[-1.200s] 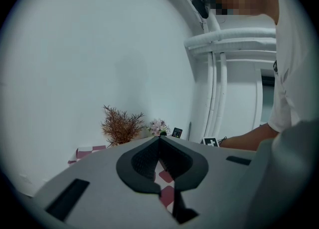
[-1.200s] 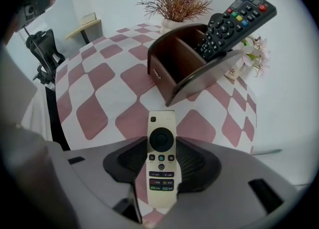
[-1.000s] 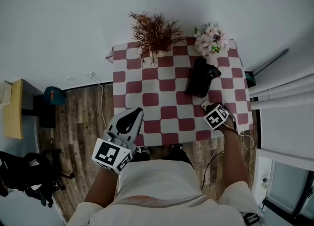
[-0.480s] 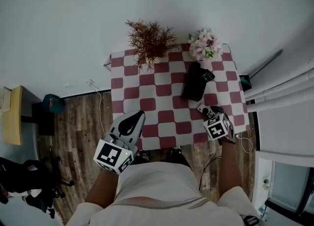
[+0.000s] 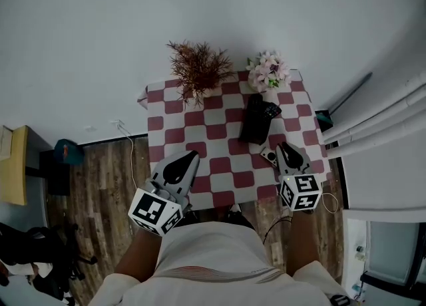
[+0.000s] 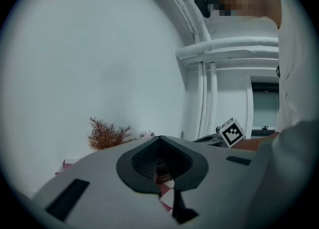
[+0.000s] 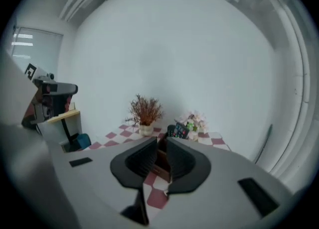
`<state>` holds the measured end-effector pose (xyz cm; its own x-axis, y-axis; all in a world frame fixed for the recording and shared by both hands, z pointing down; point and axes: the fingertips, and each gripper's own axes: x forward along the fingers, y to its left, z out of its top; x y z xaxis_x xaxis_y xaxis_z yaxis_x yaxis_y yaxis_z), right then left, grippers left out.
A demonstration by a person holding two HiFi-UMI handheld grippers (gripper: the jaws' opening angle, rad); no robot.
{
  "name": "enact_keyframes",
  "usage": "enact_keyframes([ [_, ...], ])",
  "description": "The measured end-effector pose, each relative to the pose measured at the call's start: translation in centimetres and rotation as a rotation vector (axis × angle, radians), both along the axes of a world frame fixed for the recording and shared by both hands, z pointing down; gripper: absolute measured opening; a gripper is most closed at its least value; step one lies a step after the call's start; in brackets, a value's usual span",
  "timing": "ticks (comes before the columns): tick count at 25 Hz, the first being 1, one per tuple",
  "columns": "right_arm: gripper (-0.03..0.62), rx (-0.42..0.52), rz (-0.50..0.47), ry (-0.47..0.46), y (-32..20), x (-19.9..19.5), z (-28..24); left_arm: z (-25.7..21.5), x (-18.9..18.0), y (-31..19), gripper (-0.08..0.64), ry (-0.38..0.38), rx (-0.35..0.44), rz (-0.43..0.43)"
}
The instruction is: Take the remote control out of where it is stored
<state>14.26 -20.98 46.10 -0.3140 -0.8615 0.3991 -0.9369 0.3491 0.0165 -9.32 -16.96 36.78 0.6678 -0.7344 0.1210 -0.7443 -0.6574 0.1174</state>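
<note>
the small table with the red-and-white checked cloth (image 5: 200, 150) stands with its far edge against the white wall (image 5: 200, 5). its near edge lies just in front of the person (image 5: 213, 251), and its left and right edges drop to the brown wood-plank floor (image 5: 106, 171). along the far edge stand a dried rust-brown plant in a pale pot (image 5: 197, 68) and a bunch of pale pink flowers (image 5: 268, 70). just in front of the flowers, right of centre, the black holder (image 5: 249, 125) holds the black remote control with coloured buttons (image 5: 269, 108), which pokes out of its top with neither gripper touching it.

the right gripper (image 5: 280, 146) hovers over the near right part of the cloth, tips aimed at the holder and a little short of it. its jaws have just been closing and now stand a narrow slot apart, gripping nothing. through the slot show the cloth and something brown that i cannot make out. the left gripper (image 5: 194, 156) hangs over the near edge left of centre, jaws met at the tips and empty.

the middle and left of the cloth lie bare. on the right, white pipes (image 5: 379, 122) run close by the table's edge, so room is tight there. the left side opens onto floor crossed by a thin white cable (image 5: 136, 142).
</note>
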Motion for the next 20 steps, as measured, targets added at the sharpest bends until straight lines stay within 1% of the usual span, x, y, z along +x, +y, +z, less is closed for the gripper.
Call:
enact_keyframes([
  [4,0.043,0.130,0.024,-0.057,0.5,-0.6,-4.6,-1.0,0.0,0.0,0.009,0.005,0.030,0.006],
  [9,0.029,0.232,0.026,-0.111,1.5,-1.7,-8.7,-1.8,-0.4,0.0,0.009,0.013,0.044,0.000],
  [14,0.029,0.271,0.002,-0.114,2.1,-3.0,-10.2,-2.5,-0.4,-0.1,0.009,0.015,0.067,0.015],
  [17,0.029,0.268,-0.003,-0.112,2.1,-3.3,-10.1,-2.9,-0.3,-0.1,0.008,0.001,0.088,0.019],
  [20,0.029,0.261,0.003,-0.109,2.1,-3.3,-9.8,-3.1,-0.7,-0.2,0.008,0.023,0.081,0.007],
])
